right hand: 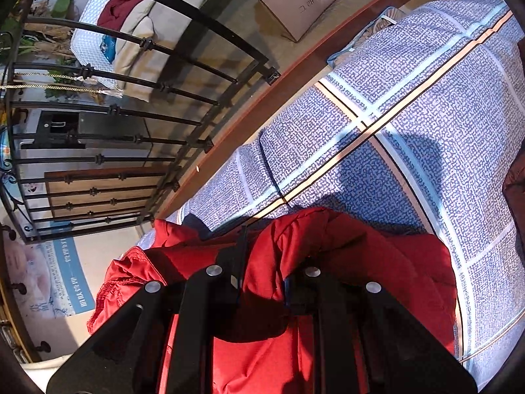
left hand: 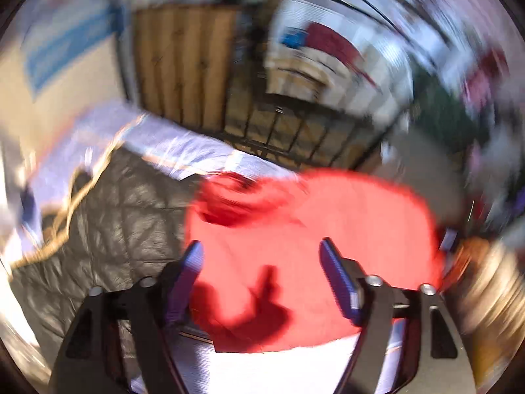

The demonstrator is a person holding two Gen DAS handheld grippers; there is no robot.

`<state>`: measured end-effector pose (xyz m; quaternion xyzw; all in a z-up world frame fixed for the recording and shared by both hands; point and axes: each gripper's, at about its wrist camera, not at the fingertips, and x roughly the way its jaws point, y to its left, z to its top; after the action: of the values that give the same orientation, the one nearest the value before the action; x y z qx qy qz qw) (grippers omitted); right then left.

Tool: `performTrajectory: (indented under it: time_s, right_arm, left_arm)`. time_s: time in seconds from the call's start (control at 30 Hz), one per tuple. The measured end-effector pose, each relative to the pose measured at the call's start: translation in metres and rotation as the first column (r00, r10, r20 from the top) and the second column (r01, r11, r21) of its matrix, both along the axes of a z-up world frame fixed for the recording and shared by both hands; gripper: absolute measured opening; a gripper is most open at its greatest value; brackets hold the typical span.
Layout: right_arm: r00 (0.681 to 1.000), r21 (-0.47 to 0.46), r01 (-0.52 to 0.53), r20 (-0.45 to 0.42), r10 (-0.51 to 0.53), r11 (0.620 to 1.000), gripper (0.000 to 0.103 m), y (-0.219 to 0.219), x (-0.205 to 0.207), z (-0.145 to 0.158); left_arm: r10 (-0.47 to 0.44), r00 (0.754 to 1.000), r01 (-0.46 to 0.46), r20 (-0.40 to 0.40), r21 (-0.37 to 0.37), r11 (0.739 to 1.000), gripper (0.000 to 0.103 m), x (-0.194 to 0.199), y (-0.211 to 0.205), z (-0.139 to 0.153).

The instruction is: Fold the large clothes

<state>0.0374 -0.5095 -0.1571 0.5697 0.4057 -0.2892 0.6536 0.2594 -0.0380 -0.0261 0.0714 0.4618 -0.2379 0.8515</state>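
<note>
Right tool pinching red jacket on bed; left tool spread, empty, jacket just beyond it.

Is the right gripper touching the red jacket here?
Touching. In the right wrist view the right gripper has its fingers closed on a bunched fold of the red jacket, with the fabric pinched between them and draped over their tips.

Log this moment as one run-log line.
left tongs: open, nothing between them, above red jacket | right tongs: shut on red jacket | surface: blue patterned bedspread
</note>
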Motion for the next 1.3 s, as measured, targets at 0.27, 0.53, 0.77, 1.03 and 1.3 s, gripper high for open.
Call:
performTrajectory:
  time_s: [0.27, 0.53, 0.77, 1.03, 1.3]
  right_arm:
    - [0.998, 0.112, 0.027, 0.056, -0.033, 0.993, 0.021, -0.009, -0.014, 0.004]
    - [0.973, 0.090, 0.043, 0.222, -0.062, 0.995, 0.056, -0.003, -0.047, 0.051]
    - [0.979, -0.629, -0.203, -0.121, 0.163, 0.751, 0.092, 0.087, -0.041, 0.153]
    - [0.786, -0.523, -0.616, -0.356, 0.506, 0.589, 0.092, 0.186, 0.009, 0.087]
    - [0.798, -0.406, -0.598, -0.377, 0.469, 0.691, 0.098, 0.153, 0.044, 0.046]
  left_arm:
    - [-0.111, 0.994, 0.114, -0.025, 0.175, 0.978, 0.081, -0.049, -0.110, -0.092]
    - [-0.058, 0.989, 0.085, -0.138, 0.199, 0.976, 0.094, 0.006, -0.144, -0.105]
    - [-0.045, 0.986, 0.077, -0.162, 0.197, 0.977, 0.096, 0.017, -0.143, -0.116]
    - [-0.045, 0.985, 0.082, -0.164, 0.223, 0.971, 0.098, 0.020, -0.155, -0.127]
    - [-0.052, 0.980, 0.097, -0.193, 0.233, 0.968, 0.098, 0.030, -0.156, -0.136]
